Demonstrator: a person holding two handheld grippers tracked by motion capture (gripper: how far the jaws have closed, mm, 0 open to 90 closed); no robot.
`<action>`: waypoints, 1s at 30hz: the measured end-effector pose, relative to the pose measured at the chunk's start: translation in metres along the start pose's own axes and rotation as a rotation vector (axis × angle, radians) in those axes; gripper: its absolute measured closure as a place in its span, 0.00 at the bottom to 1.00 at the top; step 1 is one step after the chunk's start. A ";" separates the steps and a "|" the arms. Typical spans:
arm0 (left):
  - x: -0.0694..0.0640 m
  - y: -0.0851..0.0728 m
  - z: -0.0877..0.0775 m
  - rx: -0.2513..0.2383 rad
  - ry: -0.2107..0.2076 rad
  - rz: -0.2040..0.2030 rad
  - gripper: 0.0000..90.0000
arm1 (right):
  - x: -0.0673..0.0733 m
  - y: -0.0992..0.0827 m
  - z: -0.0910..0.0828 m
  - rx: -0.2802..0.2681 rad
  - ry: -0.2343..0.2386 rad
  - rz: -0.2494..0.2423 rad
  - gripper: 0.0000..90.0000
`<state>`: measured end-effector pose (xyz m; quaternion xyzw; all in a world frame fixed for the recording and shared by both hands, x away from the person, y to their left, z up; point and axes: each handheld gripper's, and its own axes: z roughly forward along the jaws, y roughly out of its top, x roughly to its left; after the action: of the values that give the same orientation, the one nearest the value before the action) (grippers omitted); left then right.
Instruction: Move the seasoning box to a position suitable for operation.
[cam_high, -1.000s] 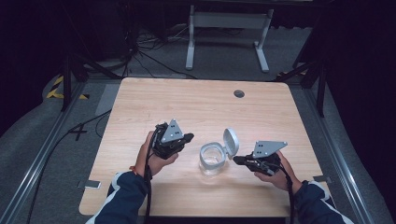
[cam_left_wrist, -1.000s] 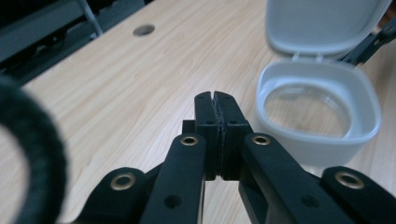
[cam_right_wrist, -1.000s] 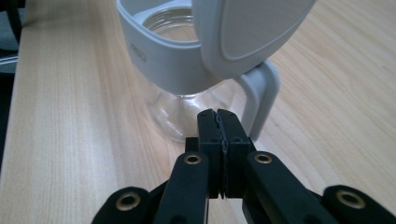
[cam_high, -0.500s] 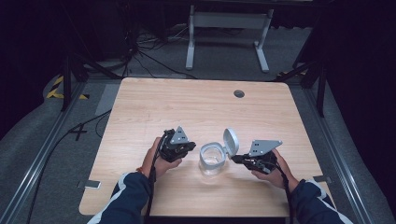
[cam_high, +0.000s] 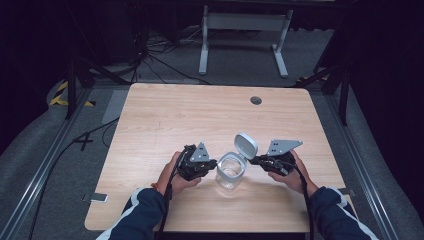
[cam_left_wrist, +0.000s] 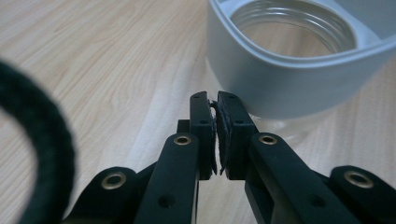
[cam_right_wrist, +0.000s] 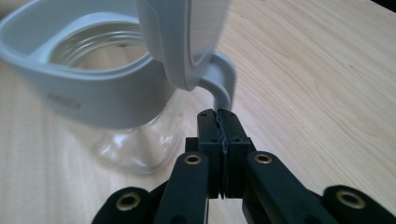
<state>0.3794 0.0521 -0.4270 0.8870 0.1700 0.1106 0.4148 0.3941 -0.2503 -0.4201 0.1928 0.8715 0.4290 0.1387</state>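
At the near left of the wooden table, the left gripper sits just left of the glass jar. In the left gripper view its jaws have just been opening by a sliver, with nothing between them, and their tips stand close against the jar's grey collar. A dark blurred loop, cut off at that view's left edge, is hard to make out.

The jar stands near the table's near edge, between both grippers, its hinged grey lid flipped up on the right.

The right gripper is closed on nothing, its tips just below the lid's hinge. Faint embossed lettering on the collar is unreadable.
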 end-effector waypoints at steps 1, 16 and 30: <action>-0.002 0.001 0.001 -0.001 -0.003 0.005 0.94 | -0.002 -0.001 0.001 0.005 -0.005 0.001 1.00; -0.028 0.004 0.017 0.060 -0.050 0.061 0.89 | -0.015 -0.012 -0.006 0.036 -0.070 0.011 1.00; 0.001 -0.039 -0.034 0.113 0.084 0.005 0.76 | -0.009 -0.016 -0.046 0.039 -0.109 -0.003 0.99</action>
<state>0.3607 0.0993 -0.4361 0.9041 0.1909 0.1388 0.3563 0.3798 -0.2949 -0.4055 0.2175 0.8711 0.4005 0.1830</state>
